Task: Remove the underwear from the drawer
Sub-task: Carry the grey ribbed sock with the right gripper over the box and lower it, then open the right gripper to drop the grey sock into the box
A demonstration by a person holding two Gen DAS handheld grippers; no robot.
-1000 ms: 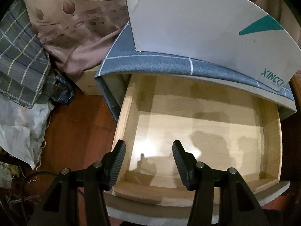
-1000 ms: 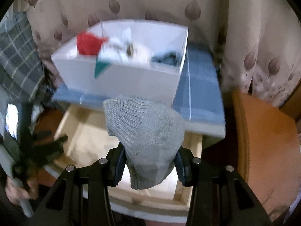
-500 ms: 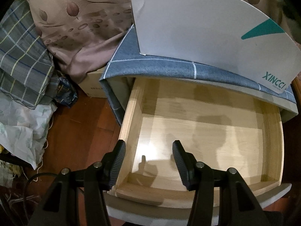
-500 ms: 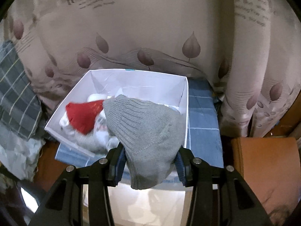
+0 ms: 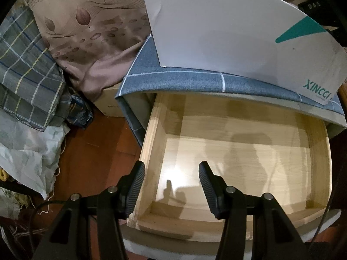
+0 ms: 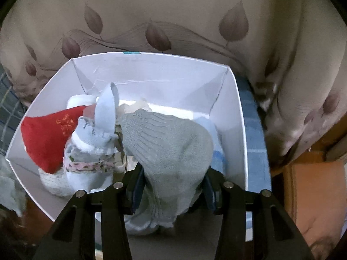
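In the left wrist view the wooden drawer is pulled out and its floor is bare. My left gripper is open and empty over the drawer's front left corner. In the right wrist view my right gripper is shut on a grey knitted garment and holds it over the white box. The box holds a red garment and several pale pieces. The same box stands on the blue checked cabinet top.
A leaf-patterned curtain hangs behind the box. Left of the cabinet lie a plaid cloth, a cardboard box and crumpled white plastic on the red-brown floor. An orange-brown surface is at the right.
My right gripper has carried the grey garment up from the drawer and forward over the white box. My left gripper has shifted a little left and stayed open.
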